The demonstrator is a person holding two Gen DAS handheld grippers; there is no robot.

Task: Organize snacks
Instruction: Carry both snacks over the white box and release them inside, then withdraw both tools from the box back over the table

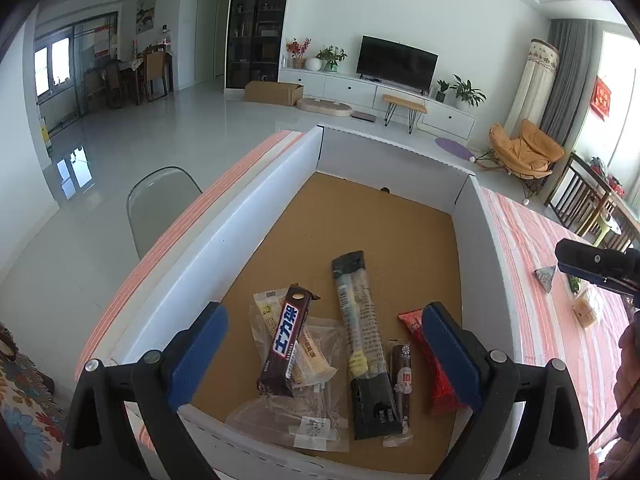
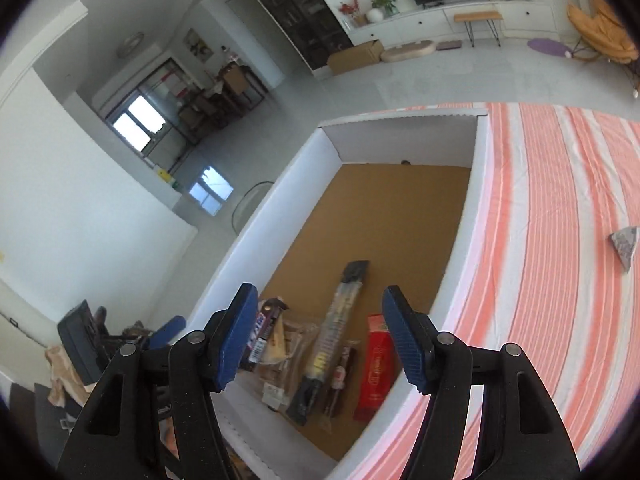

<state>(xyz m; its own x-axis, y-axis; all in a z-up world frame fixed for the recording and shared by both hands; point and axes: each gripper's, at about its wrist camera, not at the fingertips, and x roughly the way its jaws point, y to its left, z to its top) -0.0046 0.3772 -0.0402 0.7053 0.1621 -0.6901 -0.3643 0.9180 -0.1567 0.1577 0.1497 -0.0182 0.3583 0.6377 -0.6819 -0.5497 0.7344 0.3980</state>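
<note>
A white box (image 1: 256, 208) with a brown cardboard floor sits on the striped tablecloth. Inside lie a dark chocolate bar (image 1: 285, 346), a long black-ended stick packet (image 1: 360, 336), a small brown sausage (image 1: 402, 376), a red packet (image 1: 436, 380) and clear-wrapped biscuits (image 1: 308, 360). My left gripper (image 1: 324, 356) hangs open and empty above the box's near end. My right gripper (image 2: 320, 338) is open and empty above the same snacks, and shows at the right edge of the left wrist view (image 1: 596, 266). The box (image 2: 280, 208), stick packet (image 2: 340, 328) and red packet (image 2: 376, 364) show in the right wrist view.
On the pink-striped cloth (image 2: 560, 240) right of the box lie a grey triangular packet (image 2: 624, 242) and a pale wrapped snack (image 1: 584, 312). A transparent chair (image 1: 160, 204) stands left of the table. The left gripper's body (image 2: 84, 344) shows at lower left.
</note>
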